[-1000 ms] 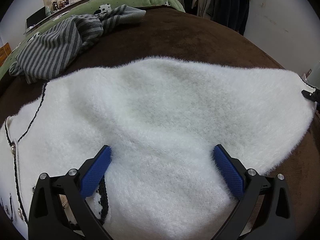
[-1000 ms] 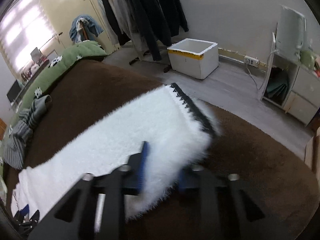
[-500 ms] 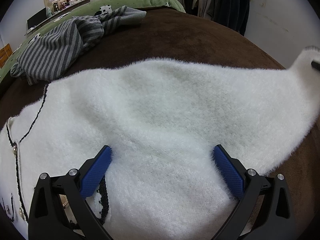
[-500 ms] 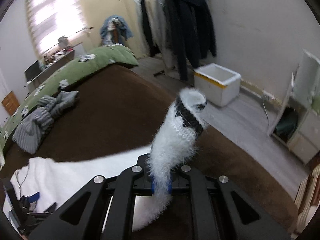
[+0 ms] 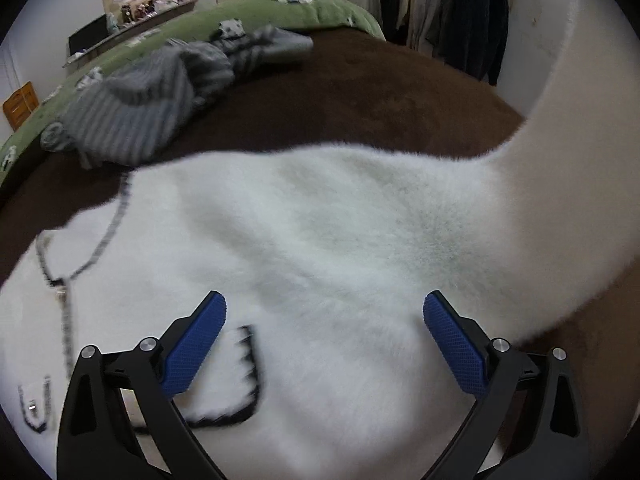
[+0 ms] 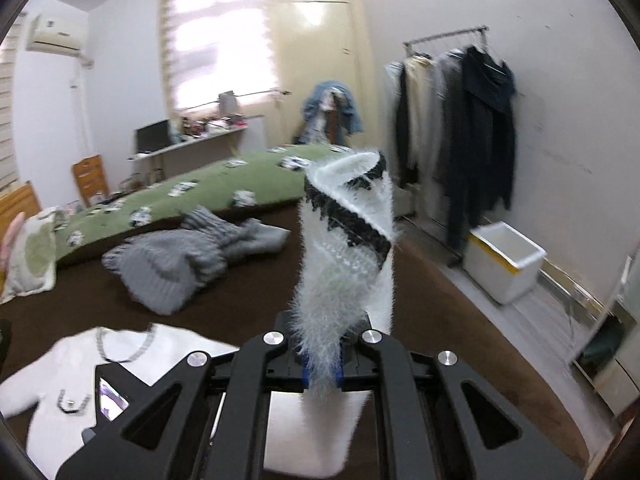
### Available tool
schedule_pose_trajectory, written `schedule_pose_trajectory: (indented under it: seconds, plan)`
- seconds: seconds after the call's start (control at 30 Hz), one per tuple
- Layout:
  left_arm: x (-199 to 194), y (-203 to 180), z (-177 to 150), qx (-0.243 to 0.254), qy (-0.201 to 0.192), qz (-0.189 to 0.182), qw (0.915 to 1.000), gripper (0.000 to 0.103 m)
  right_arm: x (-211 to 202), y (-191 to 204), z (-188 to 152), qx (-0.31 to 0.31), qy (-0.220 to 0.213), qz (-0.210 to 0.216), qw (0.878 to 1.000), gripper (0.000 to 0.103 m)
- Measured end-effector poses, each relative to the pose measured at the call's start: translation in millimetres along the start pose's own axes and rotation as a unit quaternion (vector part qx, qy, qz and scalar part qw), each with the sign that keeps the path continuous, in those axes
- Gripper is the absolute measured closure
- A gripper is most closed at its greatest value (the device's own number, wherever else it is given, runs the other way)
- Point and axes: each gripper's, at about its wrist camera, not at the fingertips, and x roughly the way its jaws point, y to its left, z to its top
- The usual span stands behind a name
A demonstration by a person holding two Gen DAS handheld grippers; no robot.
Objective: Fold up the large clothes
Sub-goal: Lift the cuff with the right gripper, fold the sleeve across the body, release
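Observation:
A white fluffy cardigan with black trim lies spread on the brown bed cover. My left gripper is open and hovers low over the cardigan's body, beside a black-trimmed pocket. My right gripper is shut on the cardigan's sleeve near its black-trimmed cuff and holds it up in the air. In the left wrist view the lifted sleeve rises at the right edge. The cardigan's body also shows in the right wrist view.
A grey striped garment lies crumpled at the far side of the bed, before a green duvet. A clothes rack with dark coats and a white foam box stand to the right on the floor.
My right gripper has lifted the sleeve high off the bed and swung it toward the cardigan's body. My left gripper stays open and has shifted slightly over the garment.

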Motion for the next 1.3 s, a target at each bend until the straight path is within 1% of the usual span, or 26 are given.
schedule_pose_trajectory:
  seconds: [0.07, 0.1, 0.2, 0.33, 0.37, 0.43, 0.53, 0.6, 0.67, 0.73, 0.87, 0.9, 1.0, 1.17, 1.27, 1.3]
  plan:
    - [-20.9, 10.8, -3.1, 0.002, -0.008, 0.012, 0.9999, 0.006, -3.3, 26.5, 8.3, -0.020, -0.001, 0.021, 1.000, 0.094]
    - [-34.5, 19.4, -5.0, 0.004, -0.011, 0.025, 0.9996, 0.006, -3.6, 38.1, 10.8, -0.023, -0.001, 0.032, 0.999, 0.094]
    - [-70.3, 47.8, -13.7, -0.005, -0.021, 0.041, 0.9989, 0.006, -8.4, 74.5, 23.2, -0.019, -0.005, 0.082, 0.996, 0.094]
    - [-115.9, 89.4, -32.9, -0.018, -0.034, 0.068, 0.9969, 0.006, -13.6, 132.4, 34.1, -0.042, -0.011, 0.115, 0.992, 0.094]
    - [-124.7, 98.0, -37.7, -0.019, -0.037, 0.078, 0.9961, 0.006, -13.9, 150.4, 35.2, -0.045, -0.010, 0.127, 0.991, 0.094]
    - [-143.5, 119.4, -53.2, -0.020, -0.040, 0.105, 0.9934, 0.006, -12.9, 174.2, 34.9, -0.049, -0.006, 0.142, 0.989, 0.094]
    - [-160.3, 146.0, -76.3, -0.020, -0.036, 0.144, 0.9888, 0.006, -8.1, 213.9, 24.8, -0.057, 0.009, 0.160, 0.985, 0.094]
    - [-169.6, 164.0, -94.7, -0.027, -0.031, 0.168, 0.9850, 0.006, -3.3, 242.0, 12.4, -0.075, 0.021, 0.163, 0.984, 0.094]
    - [-177.5, 180.4, -112.0, -0.040, -0.028, 0.172, 0.9838, 0.006, 4.6, 269.9, -6.6, -0.088, 0.039, 0.168, 0.981, 0.094]
    - [-183.5, 195.3, -130.9, -0.051, -0.019, 0.176, 0.9830, 0.006, 15.0, 284.2, -24.8, -0.087, 0.062, 0.175, 0.979, 0.094]
    - [-191.6, 218.5, -166.6, -0.072, -0.008, 0.188, 0.9796, 0.006, 41.0, 320.4, -74.3, -0.103, 0.113, 0.181, 0.972, 0.094]
    - [-193.5, 223.4, -175.7, -0.080, -0.008, 0.190, 0.9784, 0.006, 49.6, 332.1, -91.8, -0.110, 0.130, 0.181, 0.969, 0.094]
    - [-192.5, 234.7, -194.8, -0.105, 0.002, 0.177, 0.9787, 0.006, 72.4, 354.7, -131.3, -0.132, 0.170, 0.177, 0.960, 0.094]
    - [-186.2, 244.8, -215.7, -0.136, 0.020, 0.178, 0.9744, 0.006, 96.5, 372.9, -186.8, -0.149, 0.230, 0.177, 0.945, 0.094]
    - [-186.1, 246.7, -222.8, -0.141, 0.022, 0.176, 0.9740, 0.006, 109.8, 366.5, -207.0, -0.120, 0.263, 0.180, 0.940, 0.093]
    - [-186.0, 246.8, -224.3, -0.138, 0.022, 0.177, 0.9741, 0.006, 111.9, 364.2, -209.7, -0.110, 0.265, 0.182, 0.940, 0.093]
